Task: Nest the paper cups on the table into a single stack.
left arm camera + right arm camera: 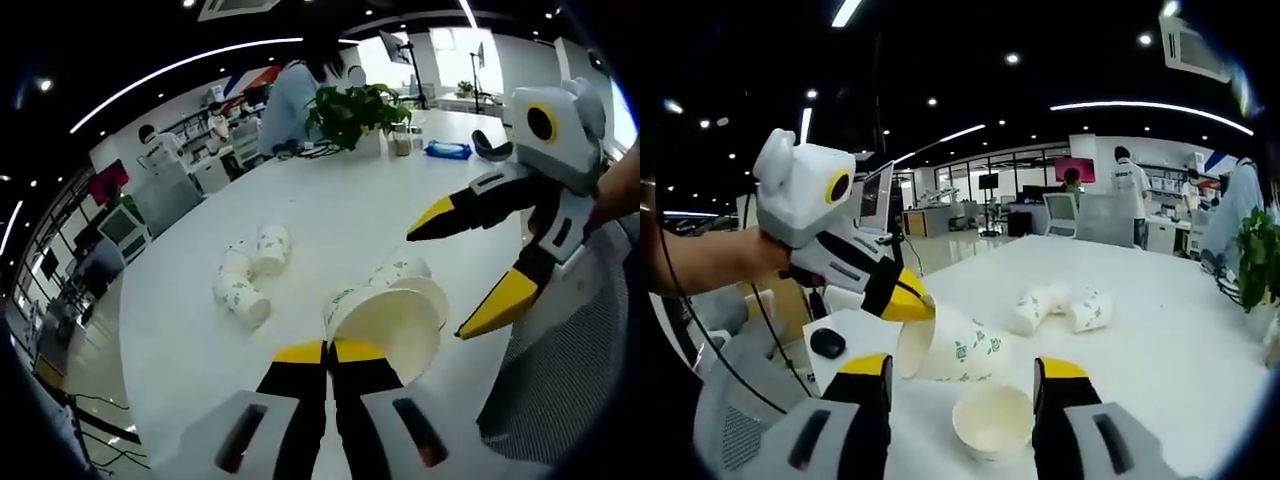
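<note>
The left gripper (pixel 908 300), jaws pinching a rim, holds a paper cup (pixel 945 352) tilted above the table (pixel 330 215). The right gripper (pixel 962 378), jaws spread, hovers over an upright cup (pixel 992 421). About 3 cups (pixel 248 274) lie loose beyond, so most stacking remains.

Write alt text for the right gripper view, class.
The left gripper grips the rim of a white paper cup with green print, held tilted above an upright empty white paper cup between the open right gripper's yellow-tipped fingers. More printed cups lie behind on the white table.
</note>
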### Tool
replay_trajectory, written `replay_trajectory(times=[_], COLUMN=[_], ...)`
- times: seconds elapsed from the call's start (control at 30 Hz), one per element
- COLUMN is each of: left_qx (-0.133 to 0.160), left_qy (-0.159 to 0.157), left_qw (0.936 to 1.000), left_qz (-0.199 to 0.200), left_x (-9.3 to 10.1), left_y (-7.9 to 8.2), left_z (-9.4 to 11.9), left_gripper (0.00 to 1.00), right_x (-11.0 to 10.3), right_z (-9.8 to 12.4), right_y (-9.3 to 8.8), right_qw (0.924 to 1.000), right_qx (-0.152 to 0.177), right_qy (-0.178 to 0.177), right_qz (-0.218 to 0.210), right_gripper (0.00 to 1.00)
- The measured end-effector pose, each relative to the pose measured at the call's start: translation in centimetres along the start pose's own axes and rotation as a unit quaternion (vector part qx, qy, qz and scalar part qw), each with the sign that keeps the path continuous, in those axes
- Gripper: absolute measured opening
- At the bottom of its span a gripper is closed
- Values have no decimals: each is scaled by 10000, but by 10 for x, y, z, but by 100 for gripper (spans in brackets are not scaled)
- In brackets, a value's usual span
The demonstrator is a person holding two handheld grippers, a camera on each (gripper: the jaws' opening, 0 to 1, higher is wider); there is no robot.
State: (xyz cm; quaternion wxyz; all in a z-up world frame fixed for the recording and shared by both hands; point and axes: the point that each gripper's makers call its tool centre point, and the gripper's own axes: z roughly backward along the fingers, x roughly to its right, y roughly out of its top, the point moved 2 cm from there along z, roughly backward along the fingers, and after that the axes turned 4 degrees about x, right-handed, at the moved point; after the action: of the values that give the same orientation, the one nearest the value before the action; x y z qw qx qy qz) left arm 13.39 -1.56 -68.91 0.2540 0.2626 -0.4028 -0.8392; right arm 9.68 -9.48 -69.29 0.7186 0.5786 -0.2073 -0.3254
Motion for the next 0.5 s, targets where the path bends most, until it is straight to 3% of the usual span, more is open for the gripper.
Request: replay_trajectory(times=[0.5], left_qx=[235], left_qy=[90], left_qw=[9996], left_qz=[-149], left_x=[-3], left_y=[23], left_z=[10], left_gripper=[0], right_x=[-5], right_z=[-13], right_y=[19], right_qw=[9997], right_qx=[200], right_qy=[123], right_qz=[29], right_gripper=[44])
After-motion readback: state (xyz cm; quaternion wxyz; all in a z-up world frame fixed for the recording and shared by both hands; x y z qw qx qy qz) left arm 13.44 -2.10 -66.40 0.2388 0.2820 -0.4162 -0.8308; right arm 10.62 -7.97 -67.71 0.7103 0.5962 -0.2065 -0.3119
